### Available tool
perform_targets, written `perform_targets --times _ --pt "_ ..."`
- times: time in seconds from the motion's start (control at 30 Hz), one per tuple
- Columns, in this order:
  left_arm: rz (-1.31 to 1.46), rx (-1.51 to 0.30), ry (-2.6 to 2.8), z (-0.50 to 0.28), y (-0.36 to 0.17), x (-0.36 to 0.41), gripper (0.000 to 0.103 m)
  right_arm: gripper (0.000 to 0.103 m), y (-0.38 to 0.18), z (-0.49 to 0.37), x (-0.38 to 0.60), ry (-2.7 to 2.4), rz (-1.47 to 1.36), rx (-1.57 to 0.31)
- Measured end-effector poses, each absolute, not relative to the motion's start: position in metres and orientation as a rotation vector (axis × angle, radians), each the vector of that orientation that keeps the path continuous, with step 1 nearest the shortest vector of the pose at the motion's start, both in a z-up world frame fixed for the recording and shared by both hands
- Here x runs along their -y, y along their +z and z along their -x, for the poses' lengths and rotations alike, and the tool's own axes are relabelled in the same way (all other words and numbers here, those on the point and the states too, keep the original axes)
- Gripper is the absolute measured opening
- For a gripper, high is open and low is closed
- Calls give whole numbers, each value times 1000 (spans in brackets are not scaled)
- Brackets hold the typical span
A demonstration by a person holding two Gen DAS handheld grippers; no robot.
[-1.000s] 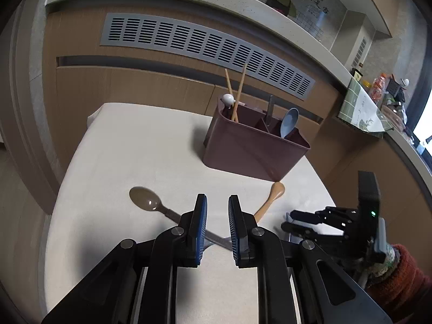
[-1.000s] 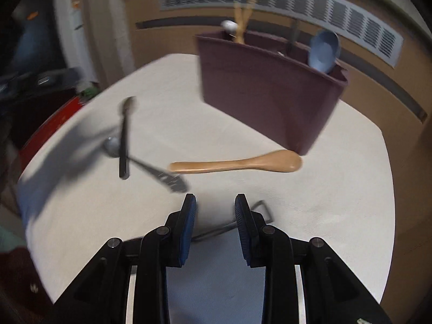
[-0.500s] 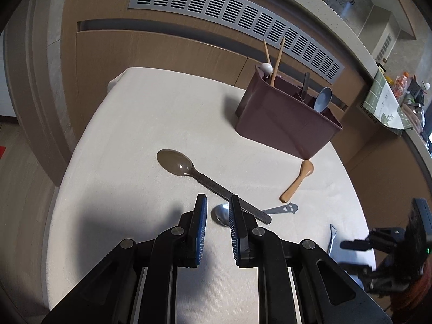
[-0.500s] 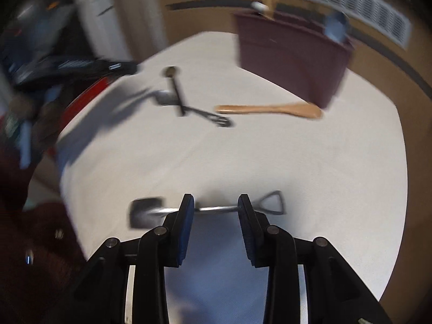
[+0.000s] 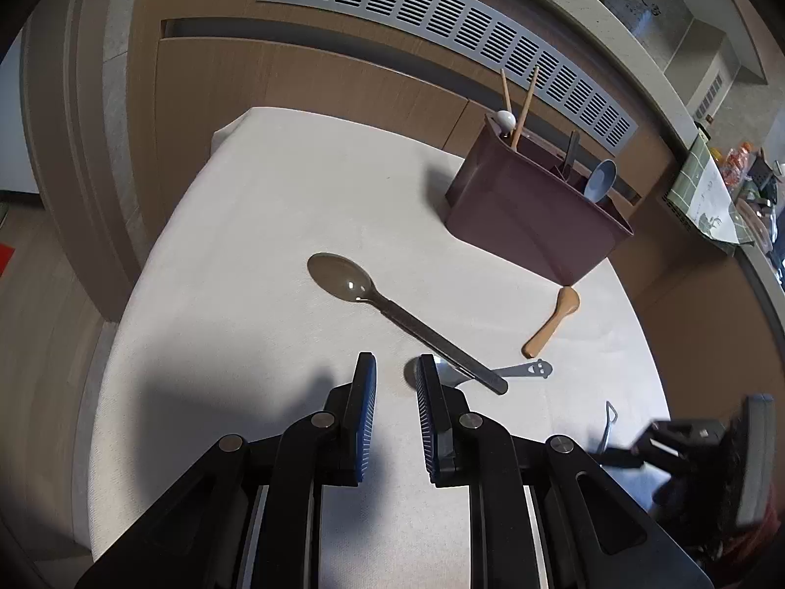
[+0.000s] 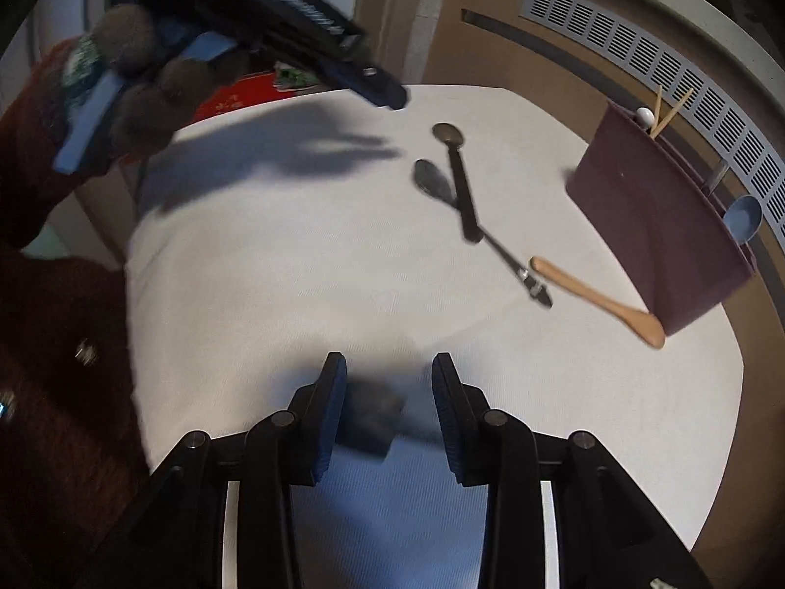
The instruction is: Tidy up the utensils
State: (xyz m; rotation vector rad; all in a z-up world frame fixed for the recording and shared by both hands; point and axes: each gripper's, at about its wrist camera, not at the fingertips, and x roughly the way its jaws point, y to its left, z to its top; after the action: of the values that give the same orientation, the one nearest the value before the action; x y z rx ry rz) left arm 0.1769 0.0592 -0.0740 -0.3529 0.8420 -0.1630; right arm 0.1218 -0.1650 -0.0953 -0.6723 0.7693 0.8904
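A maroon utensil caddy (image 5: 535, 221) stands at the table's far right and holds chopsticks (image 5: 520, 103) and a blue spoon (image 5: 602, 180); it also shows in the right wrist view (image 6: 657, 226). On the white cloth lie a large brown spoon (image 5: 392, 314), a small metal spoon (image 5: 520, 370) under its handle, and a wooden spoon (image 5: 552, 321). My left gripper (image 5: 396, 383) is open and empty above the cloth. My right gripper (image 6: 387, 383) is open over the blurred blade of a small shovel-shaped utensil (image 6: 373, 417), whose handle shows in the left wrist view (image 5: 609, 422).
The round table (image 5: 245, 226) has a white cloth and stands before a wooden wall with a vent grille (image 5: 441, 24). A counter with bottles (image 5: 736, 167) is at the far right. The left gripper and gloved hand (image 6: 147, 59) hang over the table's left side.
My left gripper has drawn back and up from the spoons. My right gripper has swung left and back over the shovel-shaped utensil, which now lies between its fingers.
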Motion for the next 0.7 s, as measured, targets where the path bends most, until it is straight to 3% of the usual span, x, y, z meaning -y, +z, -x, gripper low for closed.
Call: perform_targets --times 0.23,0.47,0.7 --pt "363 -870 -150 -171 -83 -68 18 36 -81 -170 186 945 428 -878" --pt "400 -900 -168 -177 -93 -65 18 36 -95 -94 208 957 815 -811" --pt "372 -904 -192 -181 -89 -52 18 34 -102 -123 178 881 784 -724"
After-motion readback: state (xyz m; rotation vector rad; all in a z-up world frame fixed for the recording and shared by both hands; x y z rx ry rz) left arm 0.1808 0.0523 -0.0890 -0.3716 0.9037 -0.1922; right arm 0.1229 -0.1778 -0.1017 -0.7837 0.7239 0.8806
